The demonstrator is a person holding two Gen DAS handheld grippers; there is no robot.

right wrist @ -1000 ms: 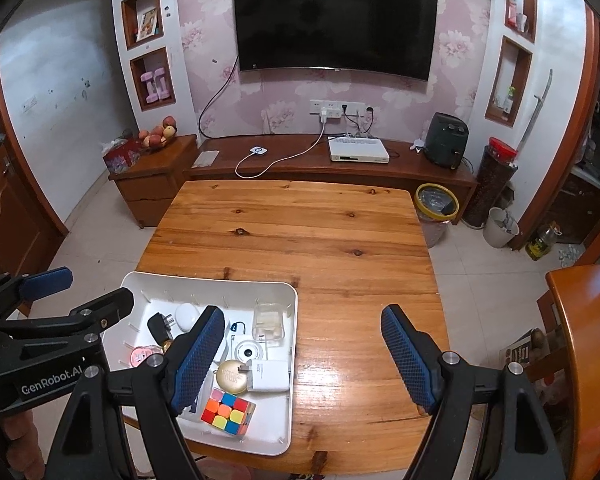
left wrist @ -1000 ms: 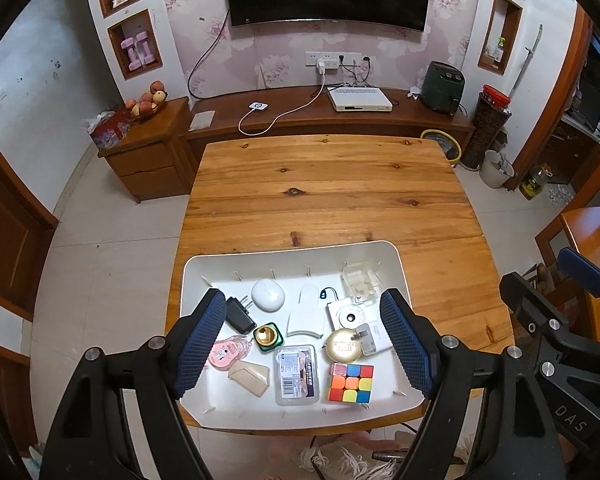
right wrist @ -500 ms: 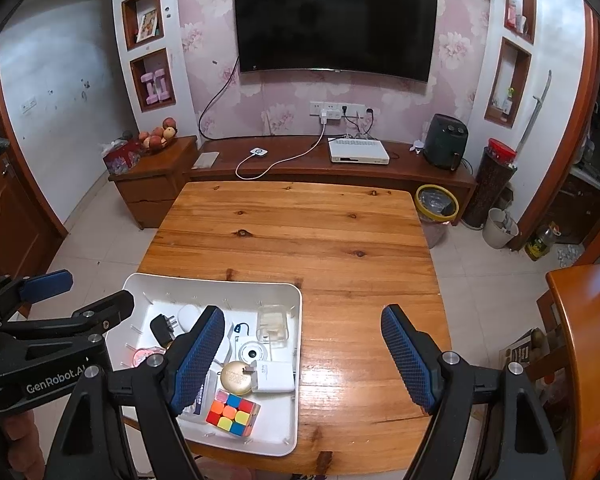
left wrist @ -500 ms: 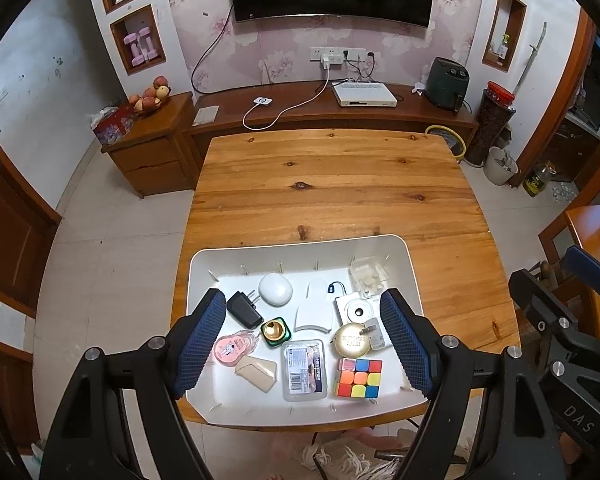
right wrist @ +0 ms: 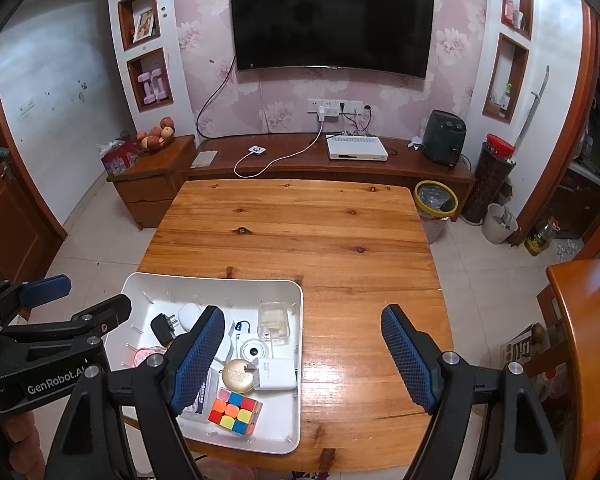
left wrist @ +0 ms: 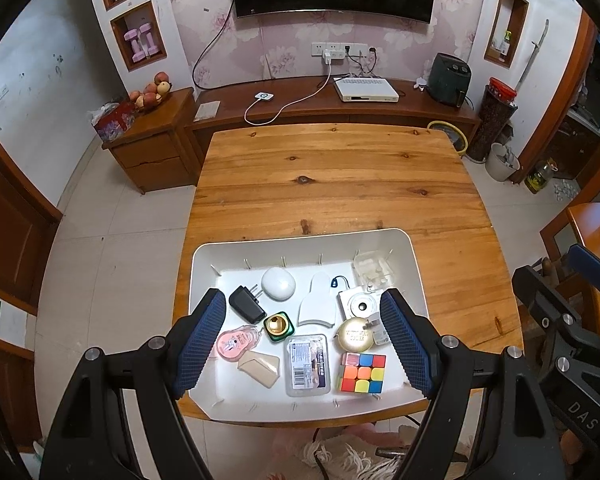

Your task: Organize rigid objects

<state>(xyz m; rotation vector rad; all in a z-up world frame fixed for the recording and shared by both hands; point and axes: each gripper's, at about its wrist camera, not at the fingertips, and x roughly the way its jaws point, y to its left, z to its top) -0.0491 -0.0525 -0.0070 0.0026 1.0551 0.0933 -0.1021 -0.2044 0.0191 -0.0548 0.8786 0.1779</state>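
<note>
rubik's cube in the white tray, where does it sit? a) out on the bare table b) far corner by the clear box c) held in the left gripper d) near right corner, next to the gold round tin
d: in the left wrist view the rubik's cube lies in the near right part of the white tray, just below the gold round tin, and the open left gripper holds nothing.

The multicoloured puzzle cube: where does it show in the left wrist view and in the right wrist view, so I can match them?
Left wrist view: multicoloured puzzle cube lies in the near right corner of the white plastic tray, beside the clear flat case.
Right wrist view: the cube sits low, left of centre, at the tray's near end.
Shared landmark: the round gold tin just beyond it.
</note>
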